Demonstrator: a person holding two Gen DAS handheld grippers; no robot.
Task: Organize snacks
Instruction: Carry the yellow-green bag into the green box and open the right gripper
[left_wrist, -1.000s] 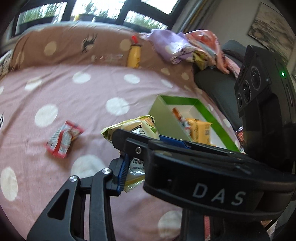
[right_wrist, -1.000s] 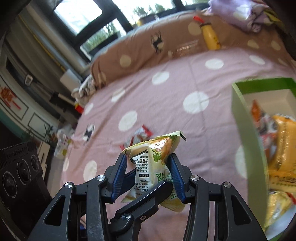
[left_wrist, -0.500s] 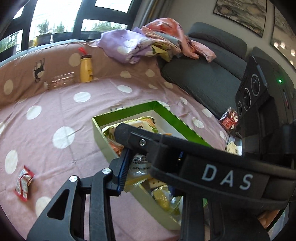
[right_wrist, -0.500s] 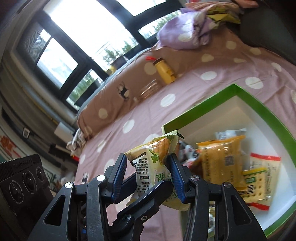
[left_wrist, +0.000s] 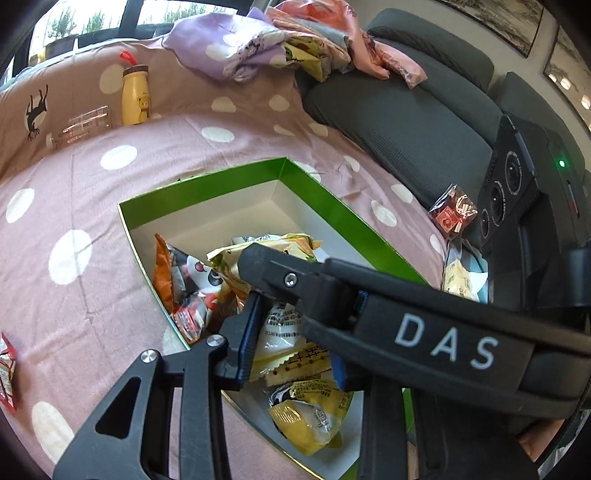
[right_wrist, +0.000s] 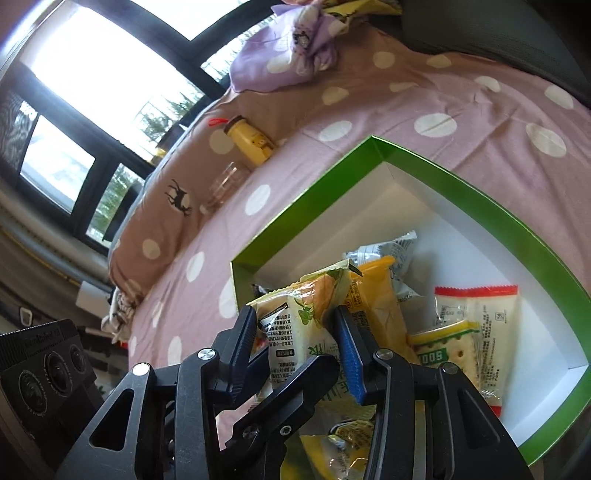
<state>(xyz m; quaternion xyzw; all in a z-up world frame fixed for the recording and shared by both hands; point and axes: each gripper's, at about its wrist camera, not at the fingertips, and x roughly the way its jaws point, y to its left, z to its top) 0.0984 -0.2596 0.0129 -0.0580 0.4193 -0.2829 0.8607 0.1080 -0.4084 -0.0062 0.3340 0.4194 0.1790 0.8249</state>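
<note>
Jaws of the right gripper (right_wrist: 297, 334) pinch a snack packet (right_wrist: 295, 325) above the crowded green box (right_wrist: 461, 195); left jaws' state unclear.

We are in a home living room: a grey sofa (left_wrist: 413, 110), a polka-dot pink blanket (left_wrist: 92, 221), framed pictures (left_wrist: 491, 22), and big windows (right_wrist: 92, 55).

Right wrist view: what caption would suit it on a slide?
Right gripper holds a snack packet over the green box of snacks on a polka-dot cover.
</note>
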